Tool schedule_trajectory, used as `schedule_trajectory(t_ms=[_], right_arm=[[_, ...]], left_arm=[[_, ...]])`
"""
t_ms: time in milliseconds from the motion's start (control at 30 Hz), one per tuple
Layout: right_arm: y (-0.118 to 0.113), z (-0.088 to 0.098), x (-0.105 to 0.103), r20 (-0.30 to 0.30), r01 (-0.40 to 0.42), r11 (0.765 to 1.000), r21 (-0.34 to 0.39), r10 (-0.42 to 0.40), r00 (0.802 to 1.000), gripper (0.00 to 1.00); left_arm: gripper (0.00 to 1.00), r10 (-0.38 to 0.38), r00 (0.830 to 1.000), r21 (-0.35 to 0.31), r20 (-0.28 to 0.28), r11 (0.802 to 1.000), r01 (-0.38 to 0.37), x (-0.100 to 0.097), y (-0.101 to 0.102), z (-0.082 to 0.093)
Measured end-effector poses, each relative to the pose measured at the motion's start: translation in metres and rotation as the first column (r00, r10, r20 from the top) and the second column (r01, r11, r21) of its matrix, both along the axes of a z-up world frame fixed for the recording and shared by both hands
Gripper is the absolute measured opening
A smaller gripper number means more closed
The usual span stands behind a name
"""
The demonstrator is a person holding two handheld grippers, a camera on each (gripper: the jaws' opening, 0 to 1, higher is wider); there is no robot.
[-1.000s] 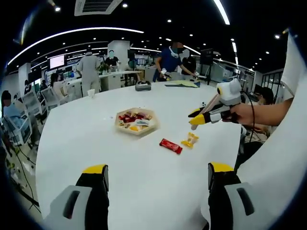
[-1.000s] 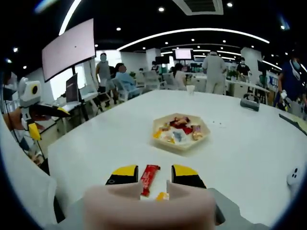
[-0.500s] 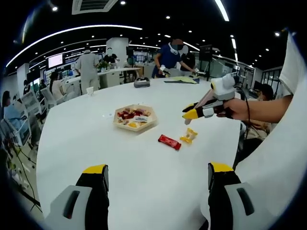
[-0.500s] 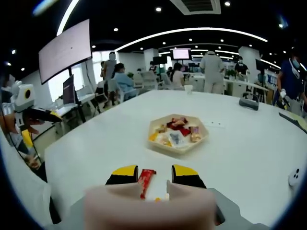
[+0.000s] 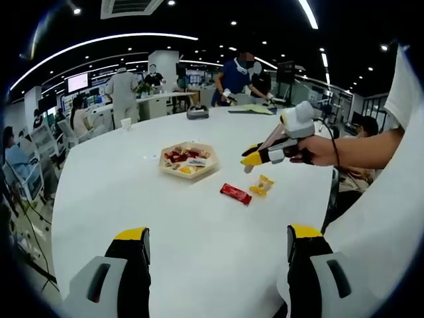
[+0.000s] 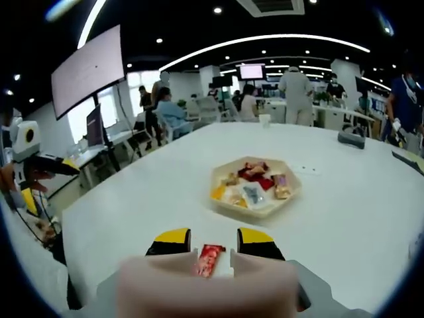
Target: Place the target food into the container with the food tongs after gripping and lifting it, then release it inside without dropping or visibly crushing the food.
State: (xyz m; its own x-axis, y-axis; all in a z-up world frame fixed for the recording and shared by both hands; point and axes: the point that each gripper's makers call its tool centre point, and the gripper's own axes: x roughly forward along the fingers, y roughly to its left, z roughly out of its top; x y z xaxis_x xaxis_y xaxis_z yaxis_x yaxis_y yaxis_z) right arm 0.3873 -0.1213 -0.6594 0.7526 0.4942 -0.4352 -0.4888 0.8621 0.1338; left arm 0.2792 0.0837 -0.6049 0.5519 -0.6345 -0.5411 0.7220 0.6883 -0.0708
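Right tongs parted above red snack bar on table; light, slippery wrapper, grip mid-length. Left tongs open. Hexagonal tray beyond.

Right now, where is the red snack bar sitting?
In the left gripper view the red snack bar lies flat on the white table, just left of the yellow candy and below the right claw, nearer than the hexagonal tray.
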Motion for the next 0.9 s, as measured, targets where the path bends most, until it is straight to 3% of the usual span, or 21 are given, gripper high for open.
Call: schedule_trajectory(t_ms=[900], right_arm=[[0.021, -0.021, 0.018, -0.054, -0.018, 1.000, 0.011, 0.019, 0.998, 0.27]], left_arm=[[0.85, 0.037, 0.999, 0.004, 0.002, 0.999, -0.037, 0.002, 0.011, 0.000]])
